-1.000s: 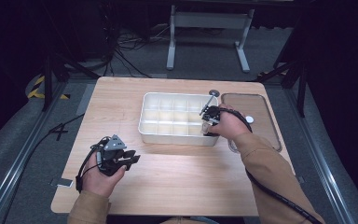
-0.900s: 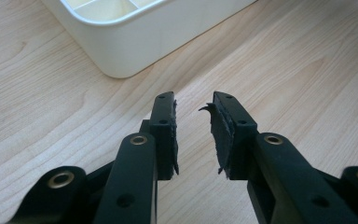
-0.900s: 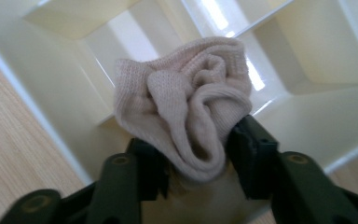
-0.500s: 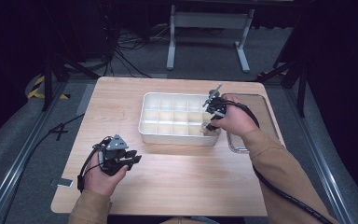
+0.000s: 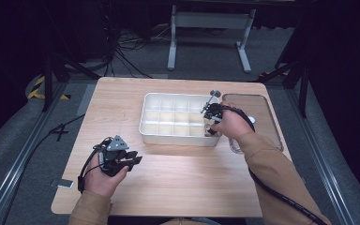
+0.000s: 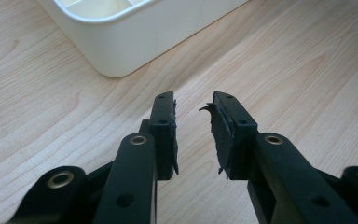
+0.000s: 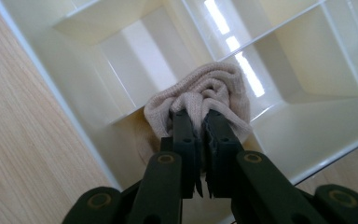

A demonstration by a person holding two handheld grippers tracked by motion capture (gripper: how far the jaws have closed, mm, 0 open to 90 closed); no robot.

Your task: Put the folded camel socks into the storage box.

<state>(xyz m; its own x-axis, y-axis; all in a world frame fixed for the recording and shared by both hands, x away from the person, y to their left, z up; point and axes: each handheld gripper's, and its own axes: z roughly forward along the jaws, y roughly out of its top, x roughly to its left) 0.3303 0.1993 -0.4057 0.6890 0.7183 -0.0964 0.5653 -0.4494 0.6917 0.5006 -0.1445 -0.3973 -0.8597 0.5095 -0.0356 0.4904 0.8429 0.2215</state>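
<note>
A white tray (image 5: 143, 126) with several compartments lies in the middle of the wooden table. My right gripper (image 5: 210, 130) points down into its near right corner. In the right gripper view the jaws (image 7: 196, 114) have just been closing and are shut on a bunched beige knitted cloth (image 7: 214, 86), which sits over a divider of the tray (image 7: 74, 98). My left gripper (image 5: 136, 159) hovers low over bare table at the near left. Its jaws (image 6: 193, 100) stand open with nothing between them, and the tray's rounded corner (image 6: 130, 42) is just ahead.
A clear flat lid (image 5: 262, 112) with a small white knob lies to the right of the tray, close to the table's right edge. Bare wood (image 5: 183, 178) stretches between the tray and the near edge. Cables and a metal stand are on the floor beyond.
The right hand has shifted slightly and tipped its gripper down into the tray's near right corner. The left hand and its gripper have stayed where they were.
</note>
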